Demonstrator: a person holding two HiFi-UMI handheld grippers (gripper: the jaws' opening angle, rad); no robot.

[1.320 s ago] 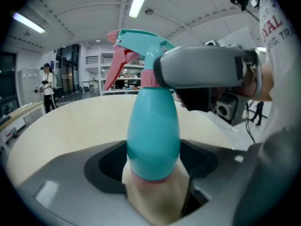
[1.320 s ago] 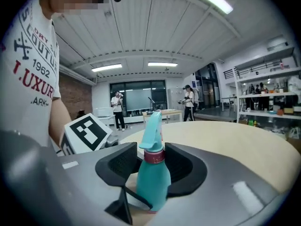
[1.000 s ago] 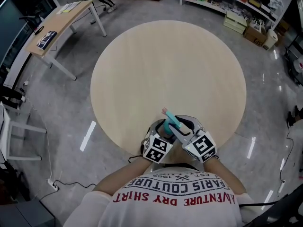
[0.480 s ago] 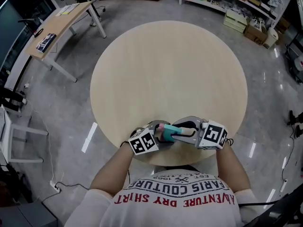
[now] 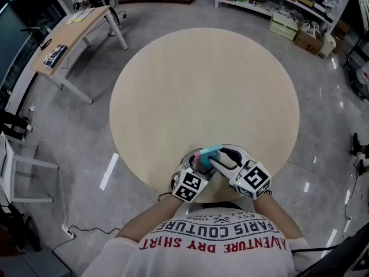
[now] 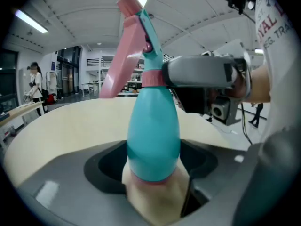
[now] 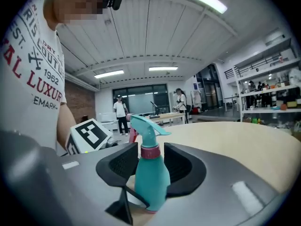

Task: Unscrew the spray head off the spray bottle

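Now my left hand-held gripper [image 6: 153, 169] pinches the teal spray bottle [image 6: 153, 126] low on its body, over the bench's [image 5: 202, 85] near edge. My right hand-held gripper [image 7: 151, 163] has just been opening — jaws spread either side of the pink collar [image 7: 150, 151] under the spray head [image 7: 143, 126].

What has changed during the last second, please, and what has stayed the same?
The left gripper and right gripper spread apart sideways, then came back together at the table's near edge, tilting the bottle with them. The right gripper's jaws have just been opening; the collar stands between them, apparently loose. Unchanged: the left gripper holds the bottle's base, and the spray head is on.
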